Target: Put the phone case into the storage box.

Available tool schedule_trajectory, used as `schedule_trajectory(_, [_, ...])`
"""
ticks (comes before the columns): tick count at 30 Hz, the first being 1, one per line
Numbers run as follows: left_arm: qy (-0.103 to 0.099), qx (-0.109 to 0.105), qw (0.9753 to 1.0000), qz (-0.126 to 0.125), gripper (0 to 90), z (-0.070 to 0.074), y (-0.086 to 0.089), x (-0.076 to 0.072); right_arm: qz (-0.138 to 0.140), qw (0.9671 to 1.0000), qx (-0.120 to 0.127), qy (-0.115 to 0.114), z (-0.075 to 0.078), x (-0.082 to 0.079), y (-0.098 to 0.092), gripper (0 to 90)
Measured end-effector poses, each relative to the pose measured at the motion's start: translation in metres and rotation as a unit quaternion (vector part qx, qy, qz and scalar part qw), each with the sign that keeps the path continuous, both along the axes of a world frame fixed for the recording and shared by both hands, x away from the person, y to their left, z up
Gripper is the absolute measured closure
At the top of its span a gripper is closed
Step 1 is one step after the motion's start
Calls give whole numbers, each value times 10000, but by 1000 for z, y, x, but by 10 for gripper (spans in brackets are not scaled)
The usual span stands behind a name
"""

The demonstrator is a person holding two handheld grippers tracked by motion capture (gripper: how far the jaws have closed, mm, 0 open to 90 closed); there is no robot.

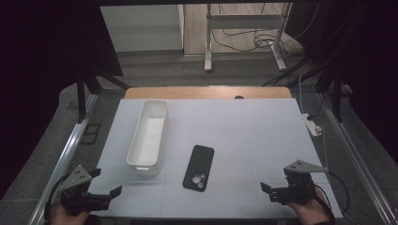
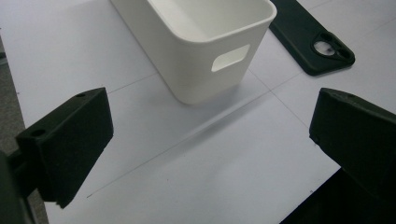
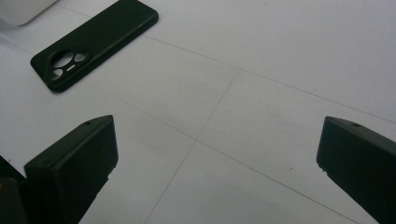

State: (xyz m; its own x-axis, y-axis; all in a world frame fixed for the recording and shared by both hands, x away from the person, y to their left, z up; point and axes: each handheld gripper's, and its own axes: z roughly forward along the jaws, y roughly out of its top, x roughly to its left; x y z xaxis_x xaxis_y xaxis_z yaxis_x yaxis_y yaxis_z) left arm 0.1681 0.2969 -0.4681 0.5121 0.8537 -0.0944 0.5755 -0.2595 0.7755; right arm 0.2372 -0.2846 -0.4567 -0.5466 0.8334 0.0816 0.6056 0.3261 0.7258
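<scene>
Nothing has been picked up yet, as far as can be judged. The phone (image 1: pixel 198 167) lies flat, camera side up, on the table (image 1: pixel 253 136), a little nearer the front edge than the middle, just beside the near end of the white bin (image 1: pixel 148 137), not touching it. The bin looks empty. The left gripper (image 1: pixel 115 192) hovers at the front left corner, jaws spread wide with nothing between them. The right gripper (image 1: pixel 265 189) sits near the front right corner, jaws likewise wide apart and empty, well apart from the phone. Likely work left: reach the phone, grip it, and set it in the bin
</scene>
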Motion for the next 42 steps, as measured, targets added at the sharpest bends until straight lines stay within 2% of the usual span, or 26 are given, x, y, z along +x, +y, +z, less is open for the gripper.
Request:
schedule_trajectory(15, [-20, -3, 10000, 5, 2, 0, 0, -1, 341, 9994, -110, -13, 2, 6, 9, 0])
schedule_trajectory(22, [-27, -16, 10000, -10, 2, 0, 0, -1, 481, 9988, -57, 13, 4, 9, 12, 0])
schedule_trajectory(27, [-14, -28, 10000, -28, 2, 0, 0, 0, 634, 9979, 65, 142, 4, 13, 16, 0])
schedule_trajectory(32, [-19, -17, 10000, -66, 2, 0, 0, 0, 650, 9977, 103, 160, 5, 15, 18, 0])
schedule_trajectory(37, [-7, -74, 10000, -62, 2, 0, 1, 0, 676, 9977, 35, 42, 5, 18, 24, 0])
schedule_trajectory(42, [-4, -98, 9999, -66, 3, 0, 2, 0, 731, 9973, 10, 44, 4, 21, 30, 0])
